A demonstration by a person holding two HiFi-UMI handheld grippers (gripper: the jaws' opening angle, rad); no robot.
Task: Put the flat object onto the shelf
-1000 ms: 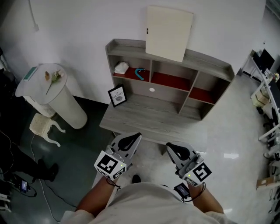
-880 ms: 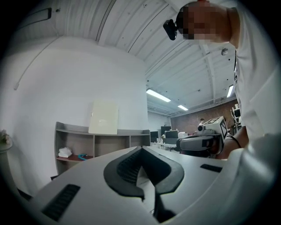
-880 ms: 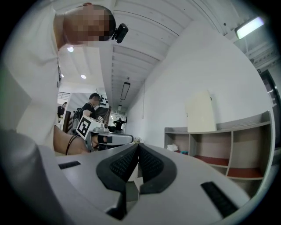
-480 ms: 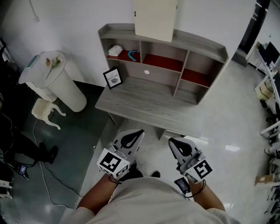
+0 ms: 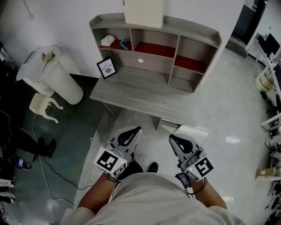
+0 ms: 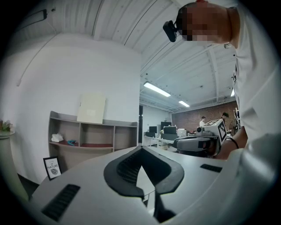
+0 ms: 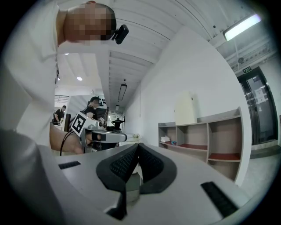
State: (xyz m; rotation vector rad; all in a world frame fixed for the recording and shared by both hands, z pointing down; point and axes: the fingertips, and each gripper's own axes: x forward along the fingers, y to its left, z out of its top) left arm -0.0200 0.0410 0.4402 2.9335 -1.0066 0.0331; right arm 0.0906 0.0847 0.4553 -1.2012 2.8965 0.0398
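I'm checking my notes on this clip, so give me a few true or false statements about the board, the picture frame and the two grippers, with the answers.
1. The flat cream board stands on top of the shelf unit, against the wall. True.
2. The left gripper holds the board. False: its jaws are shut with nothing between them.
3. A small framed picture stands at the left end of the desk surface. True.
4. The right gripper has its jaws wide open. False: they are shut and empty.
5. The white cylinder beside the desk has a bare top. False: a flower lies on it.
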